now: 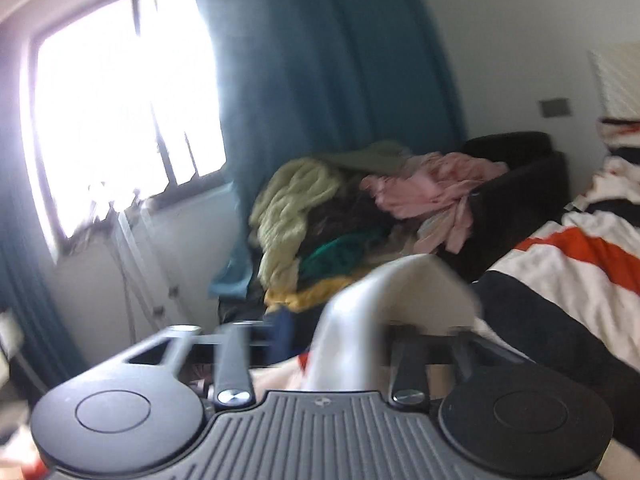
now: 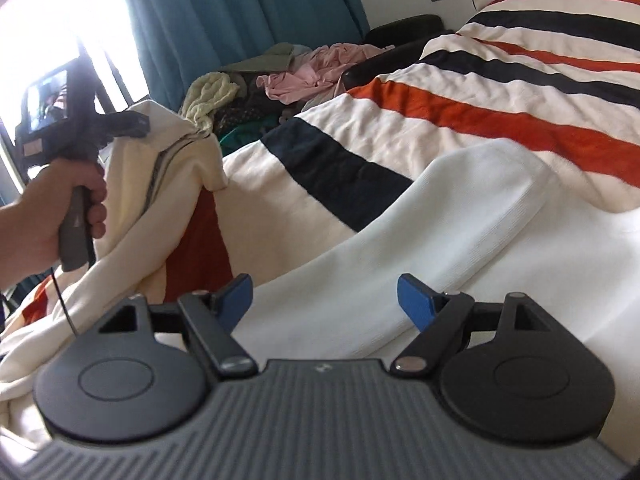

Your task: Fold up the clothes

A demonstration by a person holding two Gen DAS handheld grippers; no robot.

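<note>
A white garment [image 2: 420,232] lies spread on the striped bed cover, and my right gripper [image 2: 326,302] hovers just above its near part, open, with nothing between the blue pads [image 2: 416,306]. At the left a cream cloth with a dark line [image 2: 132,200] hangs up off the bed from the tip of my left gripper [image 2: 134,124], whose handle a hand [image 2: 52,216] holds. The left wrist view is blurred: a white fold [image 1: 360,312] rises between the widely spread jaws of the left gripper [image 1: 348,330], whose fingertips are hidden. I cannot tell whether both cloths are one garment.
The bed carries a cover with white, black and orange stripes [image 2: 460,112]. Beyond its far edge, a heap of clothes [image 2: 288,76] sits on a dark seat [image 1: 532,184]. A teal curtain [image 1: 320,72] and a bright window [image 1: 120,112] stand behind.
</note>
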